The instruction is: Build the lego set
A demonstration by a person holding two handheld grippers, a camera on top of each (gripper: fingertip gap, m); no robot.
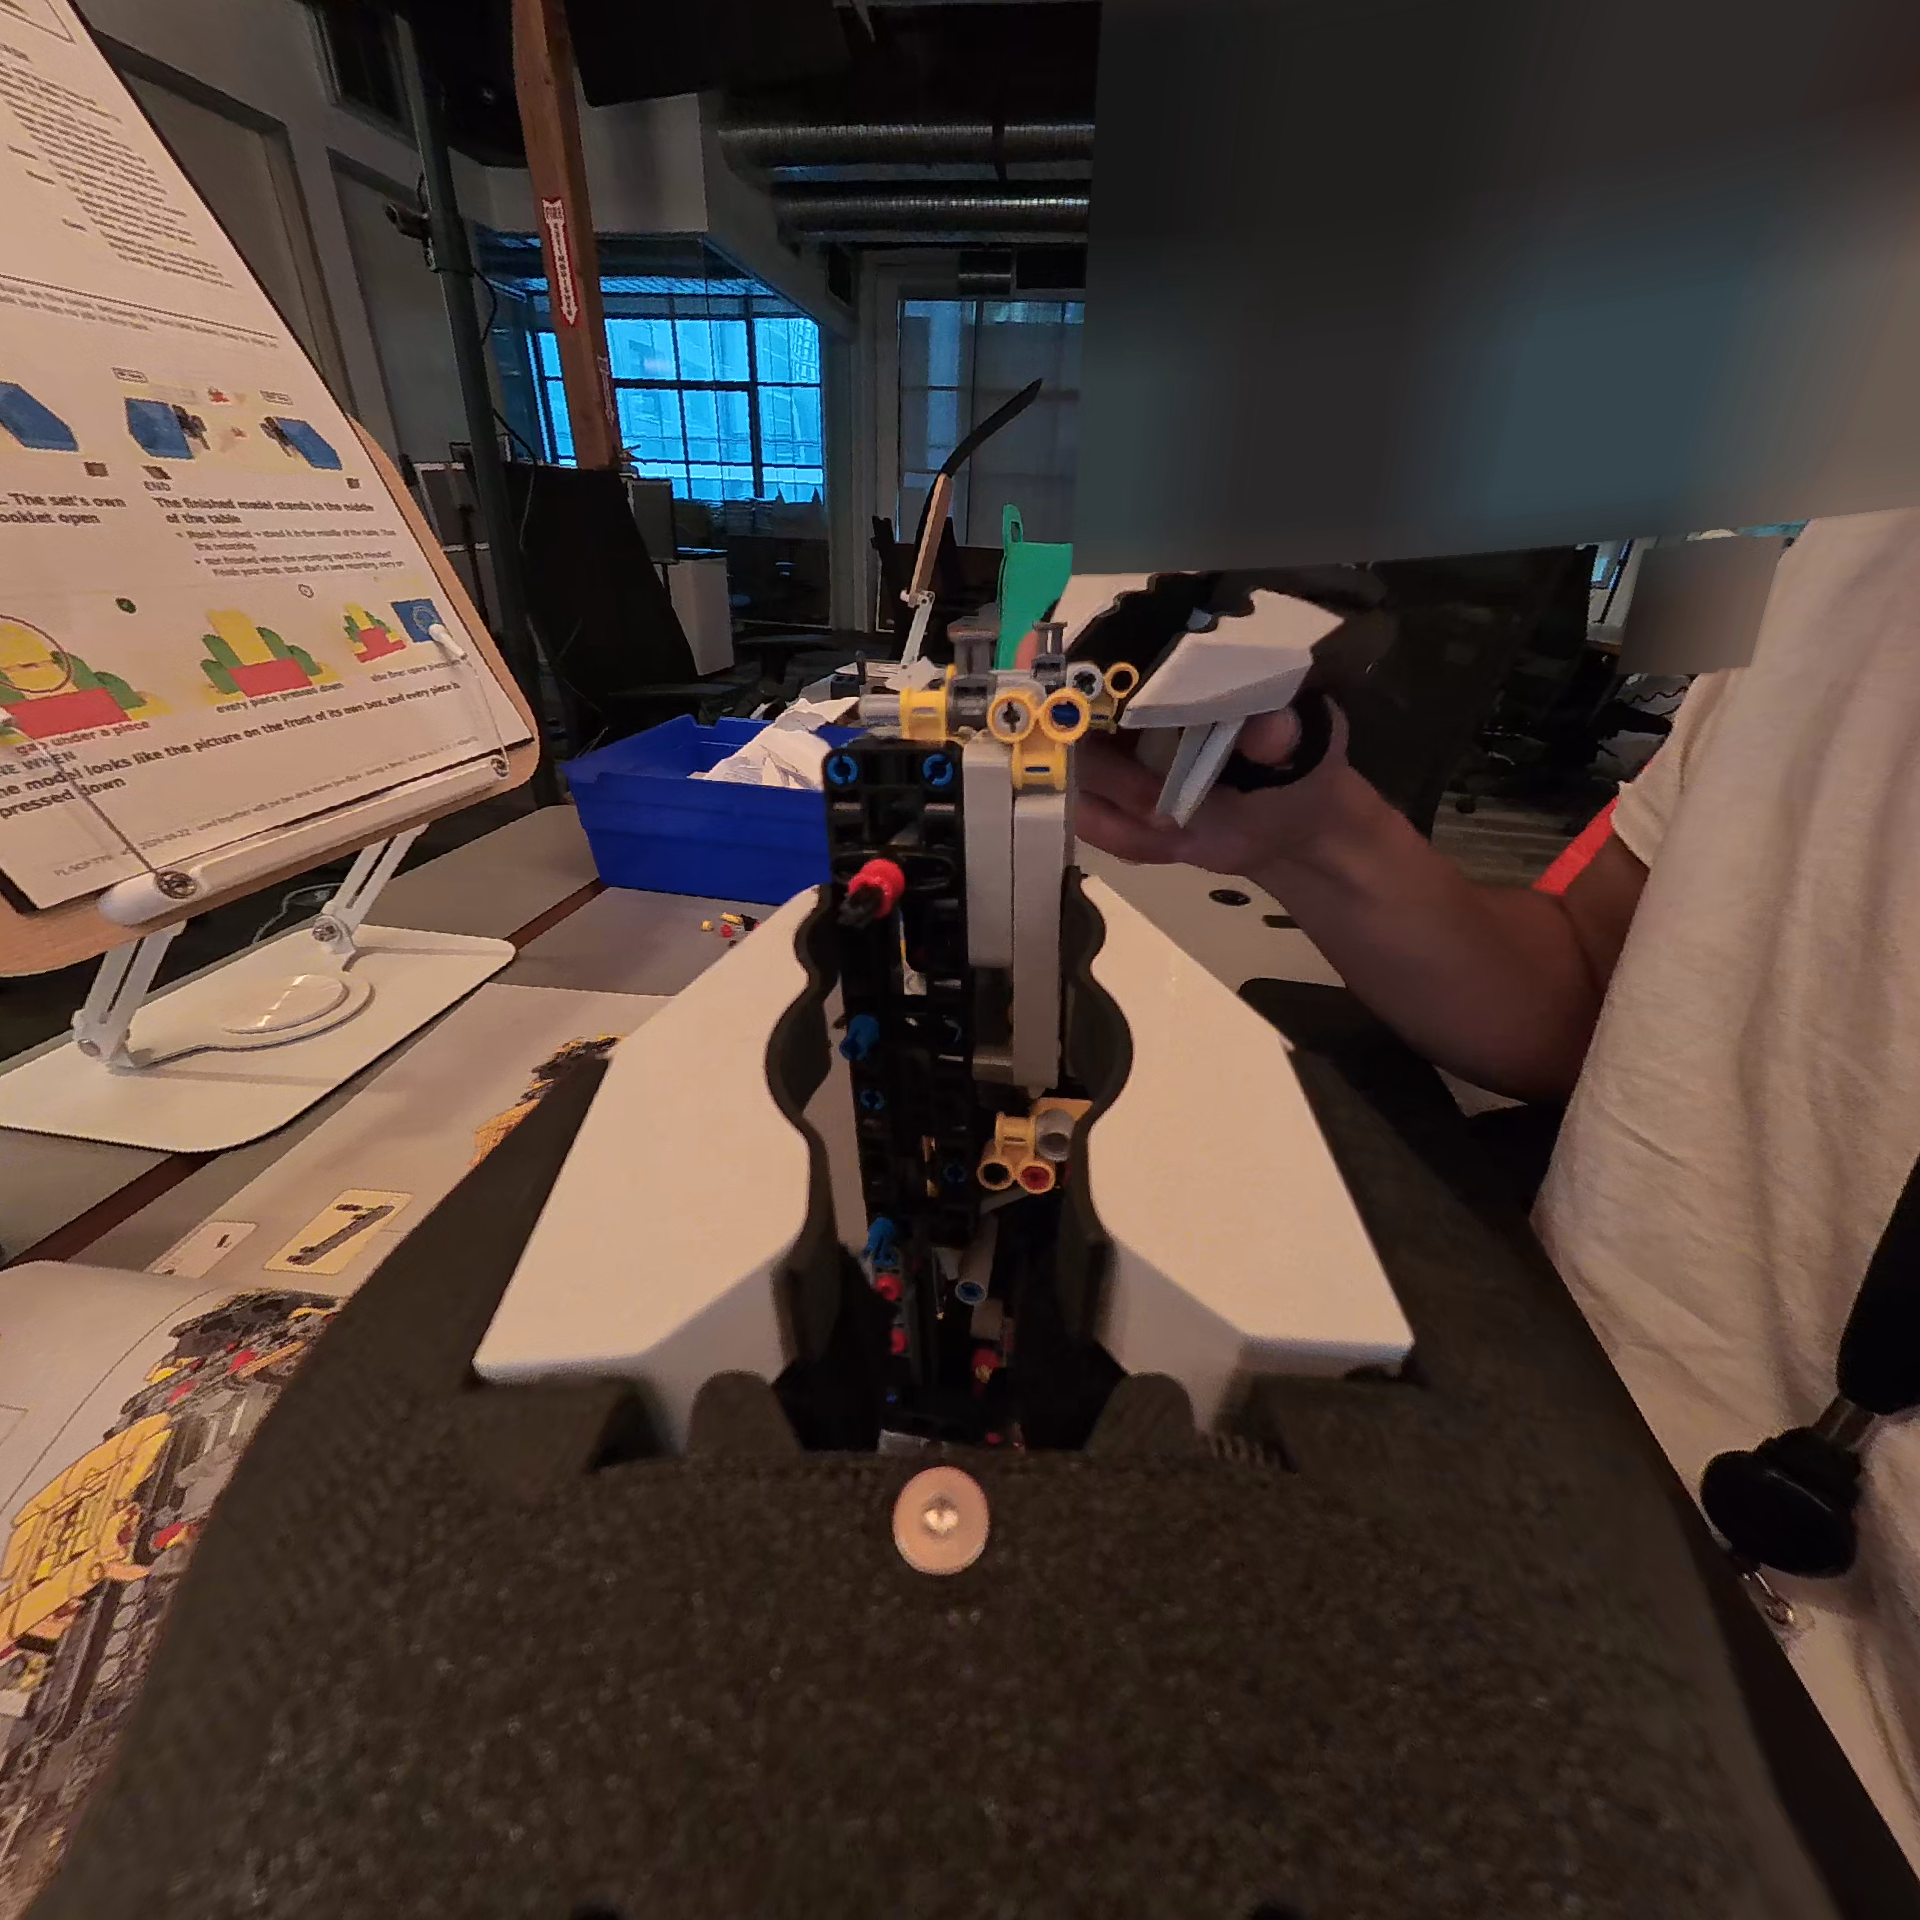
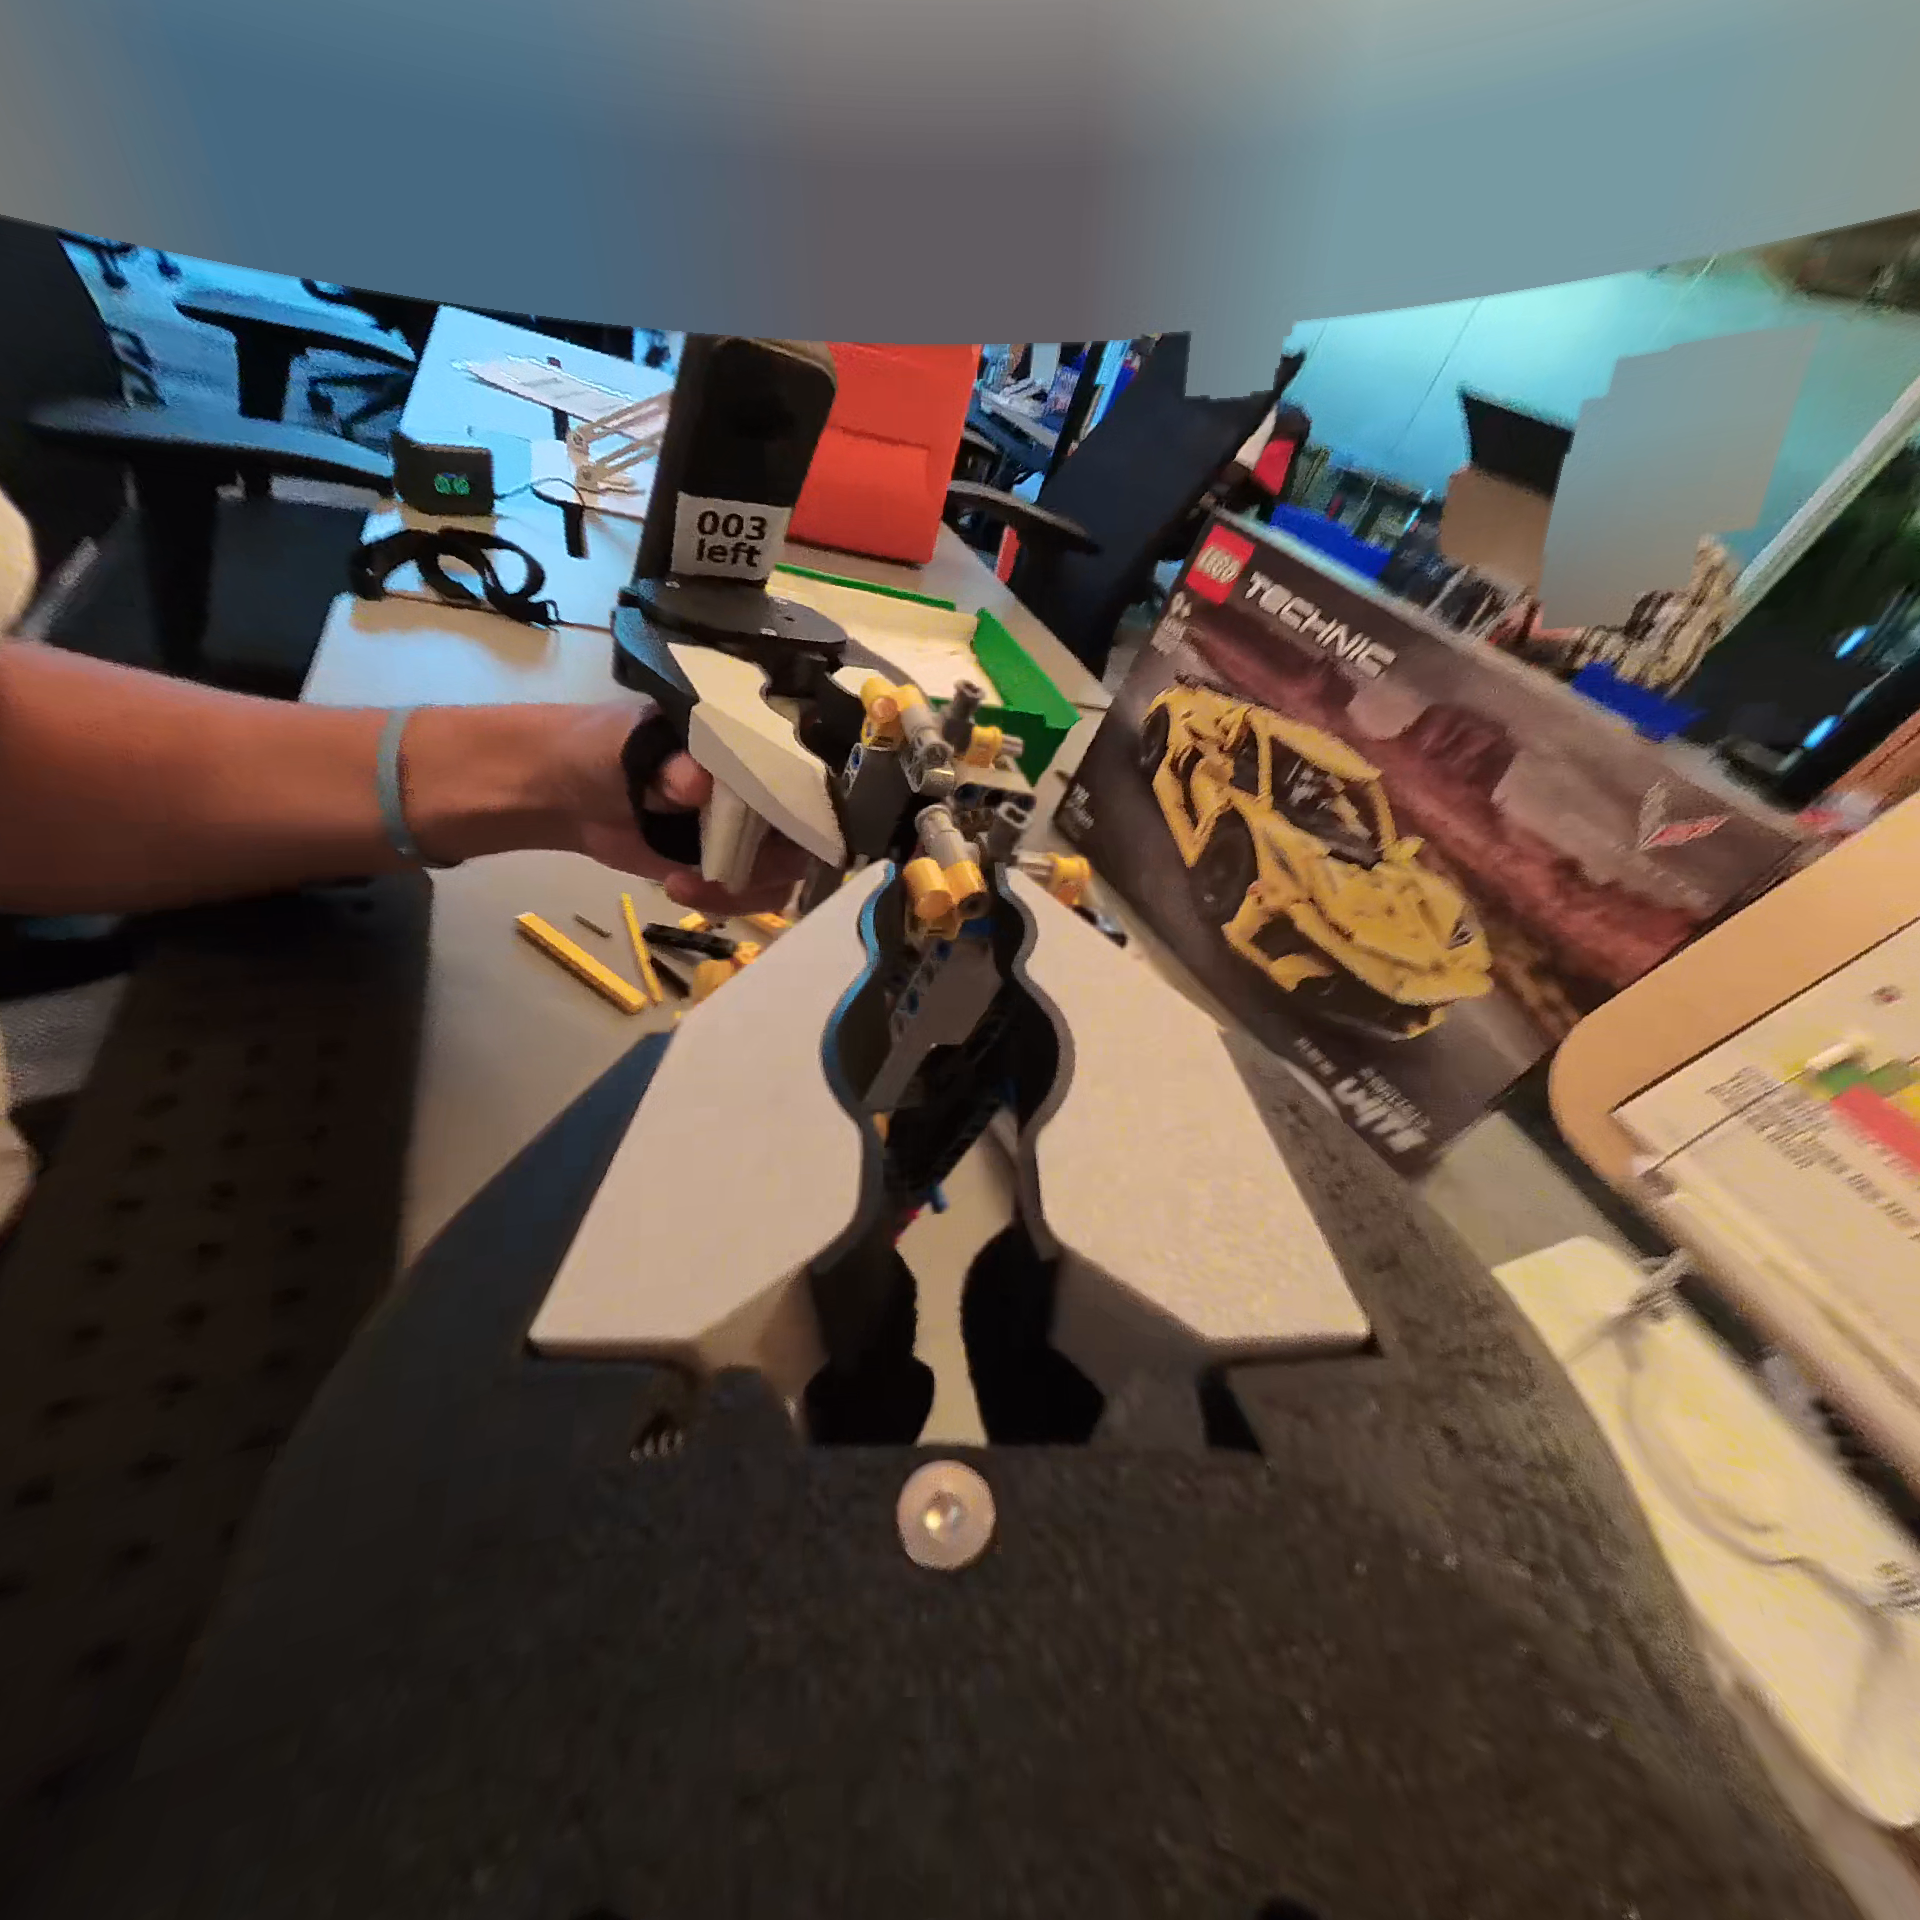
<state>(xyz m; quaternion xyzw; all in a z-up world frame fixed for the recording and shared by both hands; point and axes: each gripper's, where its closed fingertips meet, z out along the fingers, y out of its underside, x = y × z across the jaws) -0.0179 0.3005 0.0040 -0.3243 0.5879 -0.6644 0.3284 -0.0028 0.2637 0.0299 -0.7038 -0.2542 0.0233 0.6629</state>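
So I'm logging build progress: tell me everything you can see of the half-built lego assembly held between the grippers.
The lego assembly is a long, narrow, unfinished frame of black beams and grey panels, plastic by its look, studded with blue and red pins and yellow connectors. It is held in the air. The left gripper clamps its length between both fingers; the right gripper appears to grip its far end with the yellow connectors.

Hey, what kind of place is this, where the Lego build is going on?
Most likely an open-plan office or lab workspace: grey desks with office chairs, exposed ceiling ducts and a large gridded window behind.
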